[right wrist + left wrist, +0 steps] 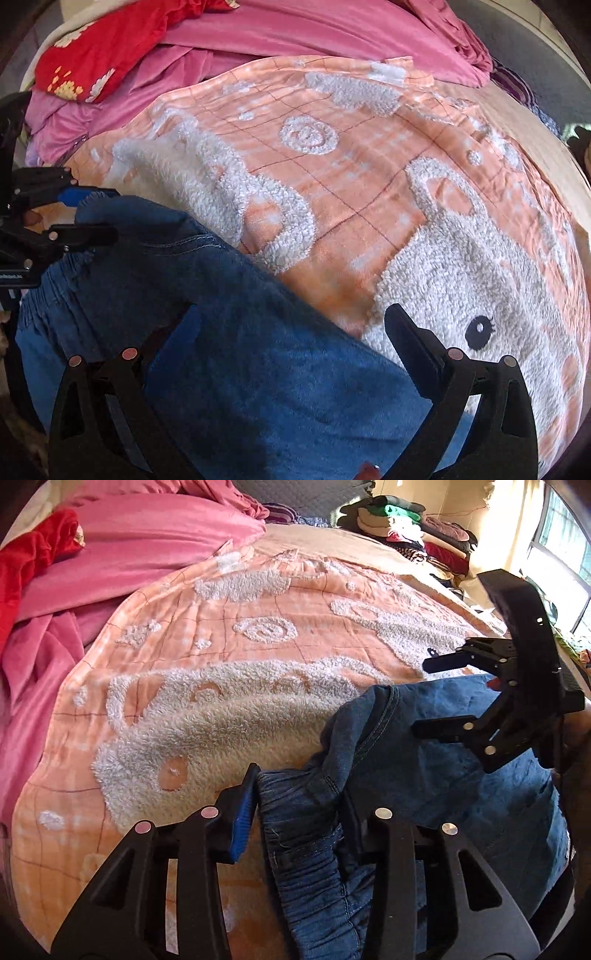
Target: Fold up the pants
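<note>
Denim pants (436,775) lie on the bed, spread over an orange fleece blanket (229,653) with white plush figures. The garment occupies the near edge of the bed; its gathered elastic waistband (306,849) sits at the near left part of the cloth as seen in the left wrist view, and the legs run off toward the right.

Left gripper (299,805): jaws partly closed, with the bunched waistband standing between them. The right finger lies against the fold of denim. A narrow gap shows between the blue pad of the left finger (242,823) and the cloth, so the pads do not yet press on the waistband from both sides. The right wrist view shows the same gripper (88,214) at the far left corner of the pants, one finger above the fabric edge and one below it.

Right gripper (291,332): jaws wide apart, holding nothing. The left finger is over the blue denim; the right finger (413,343) is over the white plush of the blanket, just past the edge of the pants. Contact between these fingers and the cloth cannot be confirmed. In the left wrist view this gripper (424,698) hangs above the far part of the pants, fingers spread.

Pink bedding (122,554) and a red flowered cloth (92,62) lie along the far edge of the bed. Stacked folded clothes (406,528) stand beyond the far right corner.
</note>
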`<state>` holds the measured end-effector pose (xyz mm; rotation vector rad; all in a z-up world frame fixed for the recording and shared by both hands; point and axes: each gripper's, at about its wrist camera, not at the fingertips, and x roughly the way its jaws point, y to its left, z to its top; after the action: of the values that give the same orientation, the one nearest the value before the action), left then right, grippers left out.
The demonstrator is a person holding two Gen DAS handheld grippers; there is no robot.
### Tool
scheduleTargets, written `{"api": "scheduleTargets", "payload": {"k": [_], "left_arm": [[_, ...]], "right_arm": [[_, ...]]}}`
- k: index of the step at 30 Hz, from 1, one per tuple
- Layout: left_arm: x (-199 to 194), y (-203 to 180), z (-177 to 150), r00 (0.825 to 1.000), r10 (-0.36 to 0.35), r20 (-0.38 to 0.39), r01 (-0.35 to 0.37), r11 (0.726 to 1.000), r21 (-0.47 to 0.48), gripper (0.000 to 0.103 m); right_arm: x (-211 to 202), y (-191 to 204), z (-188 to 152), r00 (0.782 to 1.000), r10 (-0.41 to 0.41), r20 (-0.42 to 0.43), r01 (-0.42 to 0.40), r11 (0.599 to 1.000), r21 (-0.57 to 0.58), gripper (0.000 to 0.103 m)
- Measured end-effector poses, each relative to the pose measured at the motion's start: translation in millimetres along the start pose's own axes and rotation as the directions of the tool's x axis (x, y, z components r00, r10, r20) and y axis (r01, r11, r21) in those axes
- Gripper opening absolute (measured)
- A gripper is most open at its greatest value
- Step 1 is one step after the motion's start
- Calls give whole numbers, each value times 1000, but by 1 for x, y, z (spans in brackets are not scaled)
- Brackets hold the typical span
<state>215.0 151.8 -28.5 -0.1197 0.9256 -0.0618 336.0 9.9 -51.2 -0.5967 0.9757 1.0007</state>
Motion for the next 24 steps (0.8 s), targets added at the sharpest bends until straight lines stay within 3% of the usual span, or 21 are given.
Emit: {"api": "scheduleTargets", "payload": {"k": [4,9,12,14,24], "left_arm": [[-16,-7,0,999,3,46,-4,1000,17,32],[-21,-17,-3,997,43,70,-47,998,50,32],[-23,-19,-5,994,69,83,-74,996,57,32],[-24,-19,-5,993,79,87,-84,995,52,32],[-59,-30,-19,983,67,170,-77,996,54,32]], "right_arm": [[2,13,1,1000,24,12,-22,994,-104,96],[-6,29,-7,997,65,40,-60,989,-132,48],[-21,38,-14,995,40,90,-29,992,-122,24],[-35,41,-20,992,33,125,-21,996,-92,16],[-120,78,-55,956,-13,292,12,1000,8,11]]}}
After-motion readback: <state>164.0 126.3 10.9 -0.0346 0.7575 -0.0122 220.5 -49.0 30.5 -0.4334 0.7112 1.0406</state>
